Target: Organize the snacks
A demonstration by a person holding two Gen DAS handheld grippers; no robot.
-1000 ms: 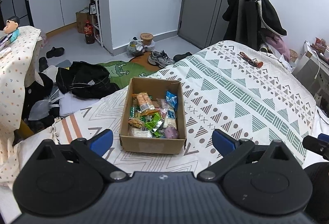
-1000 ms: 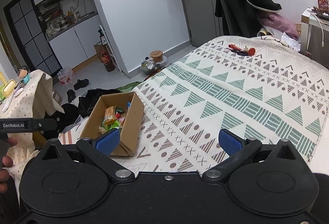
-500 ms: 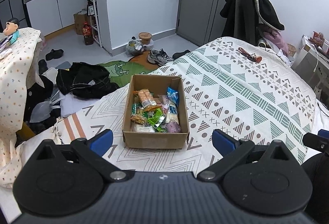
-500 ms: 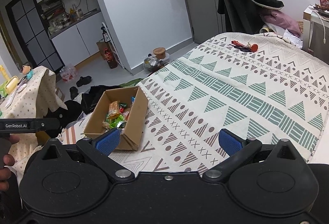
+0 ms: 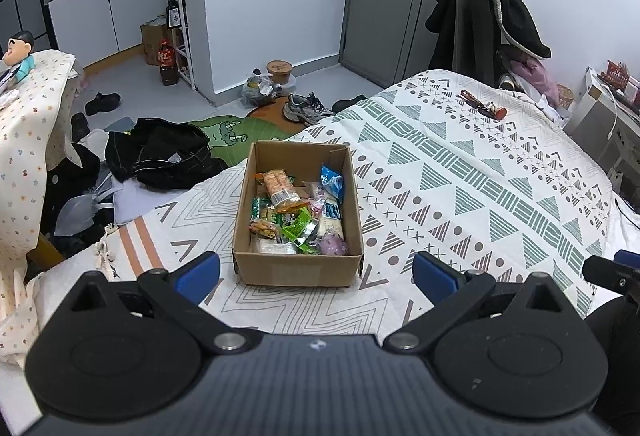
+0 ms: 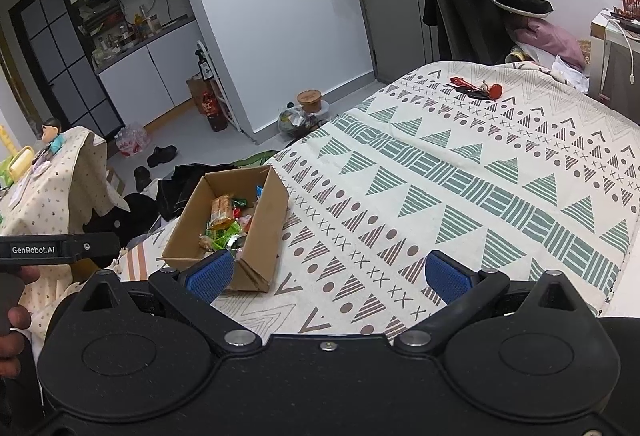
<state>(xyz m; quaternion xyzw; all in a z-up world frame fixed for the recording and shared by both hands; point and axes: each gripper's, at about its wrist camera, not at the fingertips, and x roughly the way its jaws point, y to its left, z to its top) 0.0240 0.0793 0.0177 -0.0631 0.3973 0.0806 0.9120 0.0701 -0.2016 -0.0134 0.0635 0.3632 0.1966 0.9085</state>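
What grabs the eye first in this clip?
An open cardboard box heaped with bright snack packets sits on the patterned bedspread, near its floor-side edge. The left claw and right claw hover open and empty before it. Dark clothes litter the floor beyond.

My own housing hides the bed toward 6 o'clock. Snack labels in the box are too small to read.
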